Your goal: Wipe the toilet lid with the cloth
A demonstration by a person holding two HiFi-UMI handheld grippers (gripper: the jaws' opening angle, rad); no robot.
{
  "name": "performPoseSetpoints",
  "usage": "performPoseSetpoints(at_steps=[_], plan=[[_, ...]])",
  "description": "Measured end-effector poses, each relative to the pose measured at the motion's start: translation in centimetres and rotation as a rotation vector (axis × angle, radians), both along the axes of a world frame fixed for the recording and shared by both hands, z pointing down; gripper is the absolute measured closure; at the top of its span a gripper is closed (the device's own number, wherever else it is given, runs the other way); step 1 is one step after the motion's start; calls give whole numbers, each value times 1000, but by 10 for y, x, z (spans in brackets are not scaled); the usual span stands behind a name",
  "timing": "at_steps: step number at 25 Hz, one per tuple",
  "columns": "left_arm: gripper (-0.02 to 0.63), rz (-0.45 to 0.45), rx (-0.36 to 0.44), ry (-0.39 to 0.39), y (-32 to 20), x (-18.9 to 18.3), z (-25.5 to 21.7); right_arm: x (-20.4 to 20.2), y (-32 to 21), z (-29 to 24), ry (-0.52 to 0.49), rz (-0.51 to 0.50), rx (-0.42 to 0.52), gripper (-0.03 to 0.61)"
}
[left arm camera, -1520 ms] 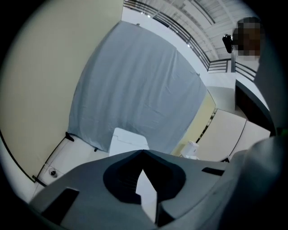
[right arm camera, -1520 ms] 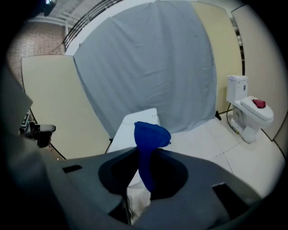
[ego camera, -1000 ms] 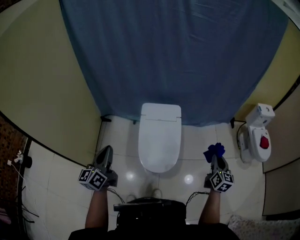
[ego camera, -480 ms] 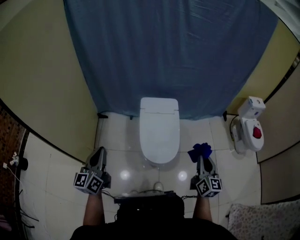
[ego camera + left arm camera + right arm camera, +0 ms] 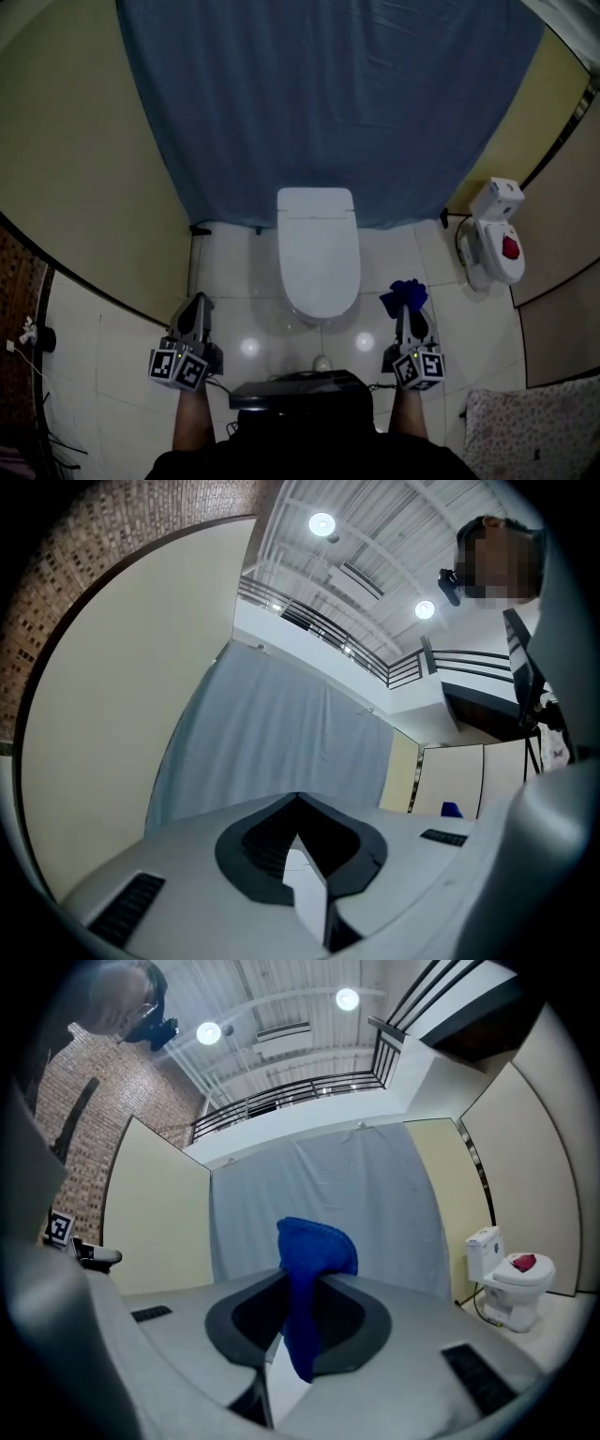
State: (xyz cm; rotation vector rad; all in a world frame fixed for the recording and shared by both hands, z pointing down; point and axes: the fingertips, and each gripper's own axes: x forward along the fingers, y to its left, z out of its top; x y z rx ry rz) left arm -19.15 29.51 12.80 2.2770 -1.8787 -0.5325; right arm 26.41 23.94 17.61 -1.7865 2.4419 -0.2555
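My right gripper [image 5: 410,312] pinches the blue cloth [image 5: 404,294] right of the toilet lid [image 5: 319,253], ready to wipe; my left gripper [image 5: 198,307] is pressed together, empty.

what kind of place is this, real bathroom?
Probably a mock bathroom set inside a big hall: white closed-lid toilet on glossy white floor tiles, blue fabric backdrop, and a balcony railing above the partition walls.
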Motion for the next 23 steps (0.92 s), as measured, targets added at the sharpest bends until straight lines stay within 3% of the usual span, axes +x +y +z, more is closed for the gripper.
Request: performPoseSetpoints(at_steps=[23], plan=[[623,3,-30,-17,-9,6,7,-7,-30,4,30,-56,-26,518]])
